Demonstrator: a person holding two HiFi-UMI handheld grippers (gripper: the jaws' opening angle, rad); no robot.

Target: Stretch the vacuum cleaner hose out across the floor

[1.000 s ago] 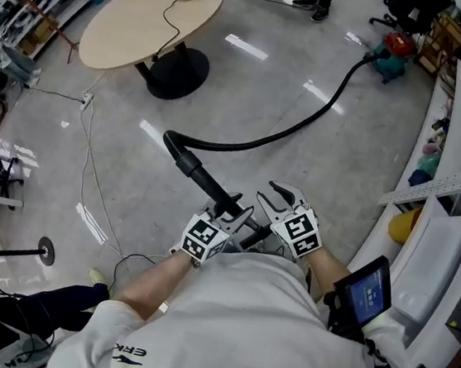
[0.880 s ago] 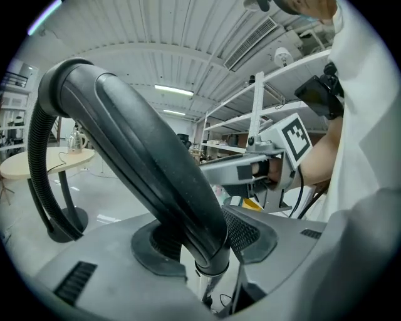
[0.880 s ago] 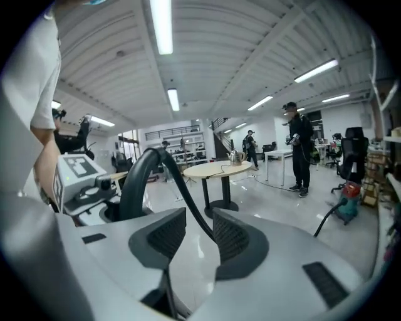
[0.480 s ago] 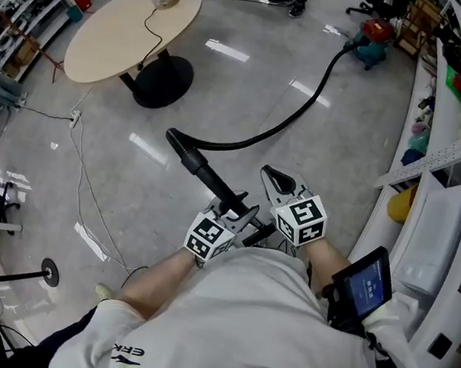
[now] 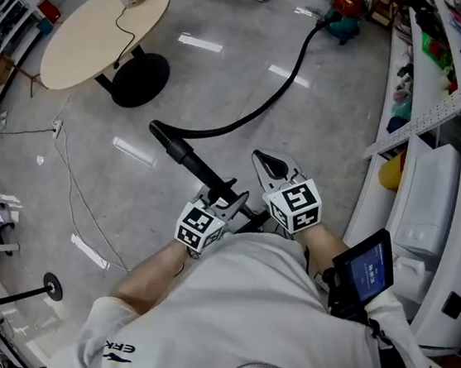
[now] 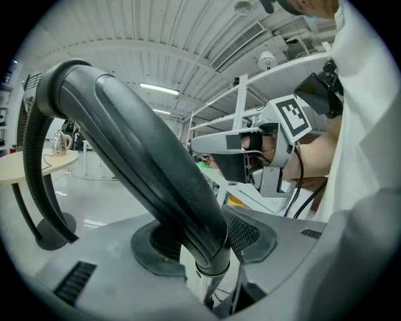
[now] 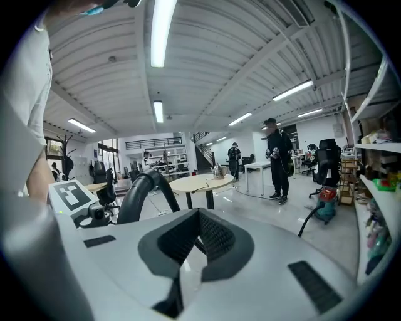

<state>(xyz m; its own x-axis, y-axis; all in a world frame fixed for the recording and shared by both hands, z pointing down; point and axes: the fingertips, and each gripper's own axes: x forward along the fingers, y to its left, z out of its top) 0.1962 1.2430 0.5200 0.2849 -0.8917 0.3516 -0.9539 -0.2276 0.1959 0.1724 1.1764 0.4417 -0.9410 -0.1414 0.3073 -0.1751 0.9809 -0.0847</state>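
Vacuum hose (image 5: 256,111) lies in a loose curve across the floor (image 5: 127,208), running to the canister (image 5: 346,6) by the shelves.

Pulling step, I'd say: my left gripper (image 5: 226,202) clamps the hose's rigid handle (image 5: 188,159), and my right gripper (image 5: 263,160) has just been closing, pressed together on nothing. Next I'd back away until the curve straightens.

Head view: high above the person's shoulders, steeply down onto floor (image 5: 75,160). Left gripper view: low, tight on hose handle (image 6: 144,163), right tool (image 6: 203,143) in sight. Right gripper view: near level, across room. All three share round desk (image 5: 80,52).
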